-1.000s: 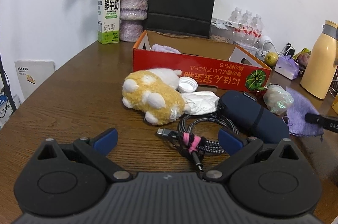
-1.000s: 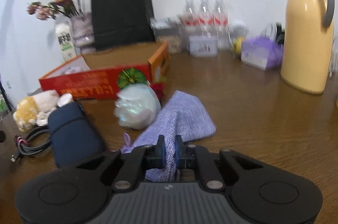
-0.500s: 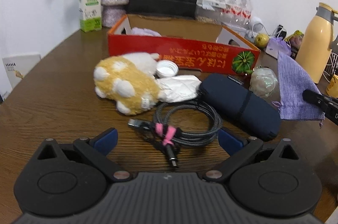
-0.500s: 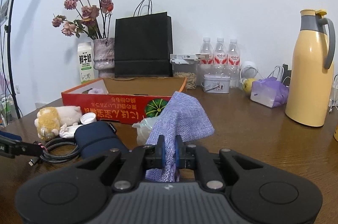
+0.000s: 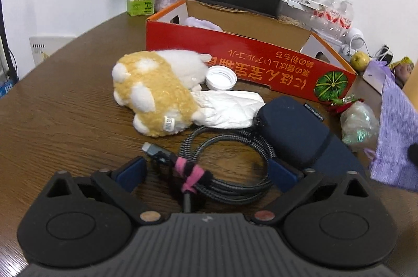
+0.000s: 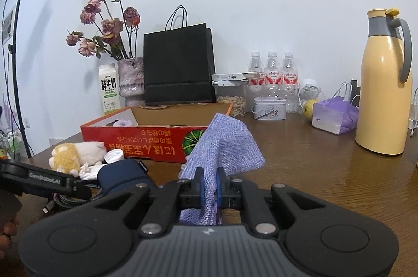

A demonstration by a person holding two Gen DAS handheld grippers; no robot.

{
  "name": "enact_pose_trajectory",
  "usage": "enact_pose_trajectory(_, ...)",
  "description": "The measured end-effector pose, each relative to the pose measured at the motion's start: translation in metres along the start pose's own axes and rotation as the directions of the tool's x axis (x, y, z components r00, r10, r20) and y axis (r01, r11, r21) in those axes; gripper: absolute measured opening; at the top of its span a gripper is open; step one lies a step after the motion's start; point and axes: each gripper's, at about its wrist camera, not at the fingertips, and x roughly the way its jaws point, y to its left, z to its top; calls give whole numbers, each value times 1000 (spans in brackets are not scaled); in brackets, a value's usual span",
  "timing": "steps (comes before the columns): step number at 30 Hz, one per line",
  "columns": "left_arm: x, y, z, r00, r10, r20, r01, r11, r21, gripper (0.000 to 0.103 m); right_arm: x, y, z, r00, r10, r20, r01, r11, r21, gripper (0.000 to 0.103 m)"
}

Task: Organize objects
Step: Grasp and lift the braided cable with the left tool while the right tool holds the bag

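While the right gripper (image 6: 210,192) stayed out of contact with the table (image 6: 326,172), its jaws were clamped on a purple pouch (image 6: 227,146), which it held up in the air in front of a red box (image 6: 146,143). Over on the left, the left gripper (image 5: 206,169) was tilted down over a coiled cable (image 5: 227,167) lying on the table; its jaws stood wide and were closing, with the cable between them but the blue pads (image 5: 130,171) not pressing on it. Just beyond the cable lay a plush toy (image 5: 154,96), a crumpled tissue (image 5: 227,108), a white cap (image 5: 221,77) and a navy case (image 5: 300,130). An iridescent bag (image 5: 359,124) sat beside the case. Farther back stood a milk carton (image 6: 109,91), a vase (image 6: 130,88), a black bag (image 6: 179,68) and a yellow jug (image 6: 385,88).
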Motion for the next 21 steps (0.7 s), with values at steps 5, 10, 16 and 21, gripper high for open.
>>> enact_pose_trajectory(5, -11, 12, -8, 1000, -14, -16, 16, 989, 150, 81, -2, -3, 0, 1000, 12, 4, -12, 1000, 10, 8)
enact_pose_trajectory(10, -29, 36, -18, 999, -21, -42, 31, 972, 235, 81, -1, -4, 0, 1000, 17, 1, -17, 1000, 9, 8)
enact_pose_trajectory(16, -40, 57, -20, 997, -35, -67, 51, 967, 251, 90, 0, -3, 1, 1000, 10, -2, -10, 1000, 0, 8)
enact_pose_trajectory(21, -47, 41, -19, 986, -161, -50, 168, 957, 235, 103, 0, -1, 1, 1000, -3, -4, 3, 1000, -6, 8)
